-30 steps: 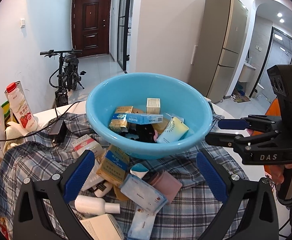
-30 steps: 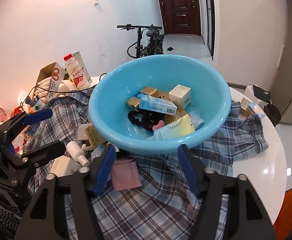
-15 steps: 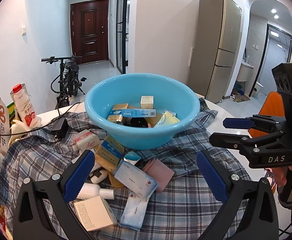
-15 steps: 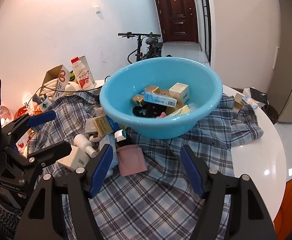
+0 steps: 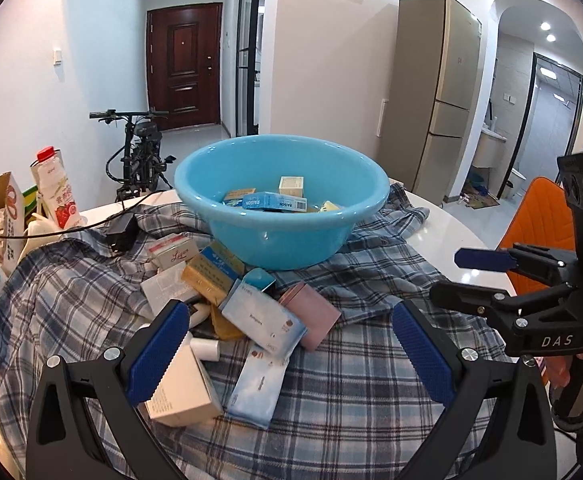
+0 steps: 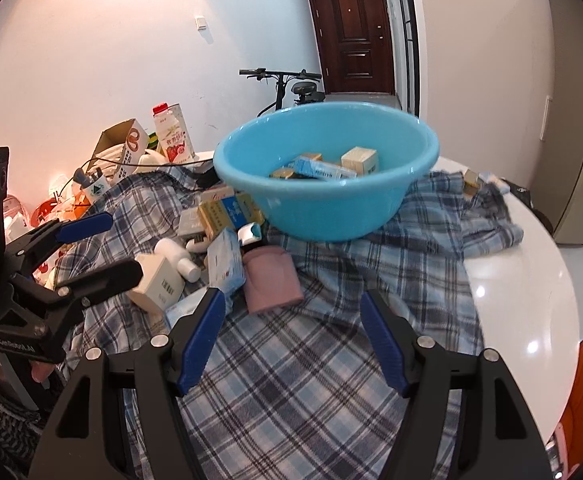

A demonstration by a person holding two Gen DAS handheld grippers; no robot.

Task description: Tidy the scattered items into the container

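A light blue basin (image 5: 283,236) (image 6: 331,216) stands on a plaid shirt (image 5: 351,384) and holds several small boxes. In front of it, to the left, lies a heap of scattered items: a pink pouch (image 5: 311,314) (image 6: 271,276), pale blue tissue packs (image 5: 263,320), a white box (image 5: 179,392) (image 6: 157,282), a white bottle (image 6: 177,256) and a yellow and blue box (image 5: 211,272). My left gripper (image 5: 289,344) (image 6: 121,244) hovers open over the near end of the heap and holds nothing. My right gripper (image 6: 293,332) (image 5: 447,276) is open and empty over bare shirt, just right of the pouch.
A milk carton (image 5: 55,192), an open cardboard box (image 5: 7,208) and a black charger (image 5: 121,232) with its cable crowd the table's left side. The white round table (image 6: 531,280) shows bare at the right. An orange chair (image 5: 539,220) stands beyond its edge.
Both grippers have drawn back from the basin and sunk a little. The basin now looks farther off, and more of the heap shows between the left fingers. Both jaws stayed open.
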